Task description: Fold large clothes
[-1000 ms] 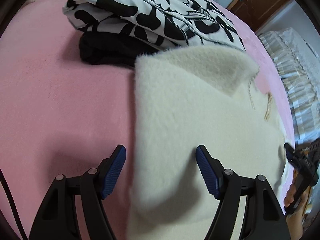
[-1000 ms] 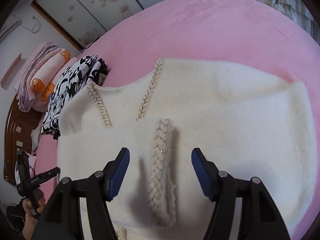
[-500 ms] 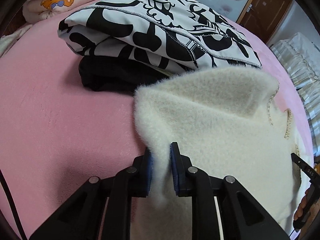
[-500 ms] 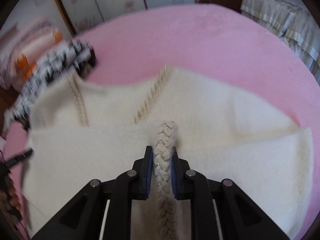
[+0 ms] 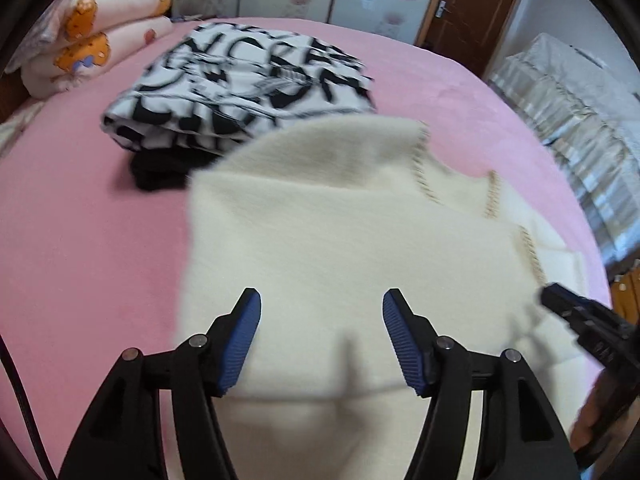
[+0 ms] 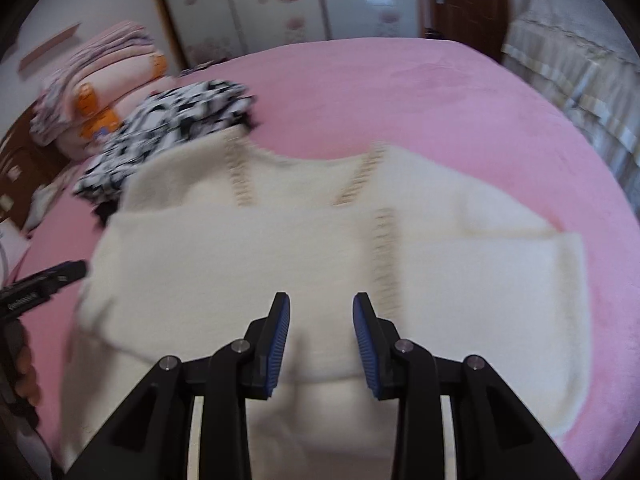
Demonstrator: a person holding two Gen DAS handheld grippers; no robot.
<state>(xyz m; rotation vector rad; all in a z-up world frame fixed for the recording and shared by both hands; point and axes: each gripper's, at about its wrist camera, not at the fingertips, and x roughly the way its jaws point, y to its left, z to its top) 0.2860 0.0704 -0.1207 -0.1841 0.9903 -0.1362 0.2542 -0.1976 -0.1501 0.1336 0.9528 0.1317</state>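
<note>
Now the fluffy cream-white knitted sweater (image 5: 360,248) lies folded on the pink plush bedspread (image 5: 88,240), filling the lower centre of both wrist views. In the left wrist view the left gripper (image 5: 322,340) sits at the bottom of the frame with its blue ribbed pads (image 5: 240,344) standing well apart; its jaws have just been opening, and the pads press on nothing, the sweater only lying beneath them. In the right wrist view the right gripper (image 6: 321,344) is likewise at bottom centre, its blue pads (image 6: 276,344) set closer together but with a clear gap; these jaws have also just been opening, and nothing is clamped between them. A beige braided trim (image 6: 384,248) runs down the sweater just above and right of that gap, and two more trim lines slant toward the neckline higher up.

Touching the sweater's far edge, toward the upper left, is a folded black-and-white patterned garment (image 5: 248,80) resting on a black folded cloth (image 5: 160,168). Behind it, in the upper left corner, is a stack of pink quilts with orange cartoon prints (image 5: 92,40). A brown wooden door (image 5: 472,4) stands at upper right of the left view. Both frames are blurred.
</note>
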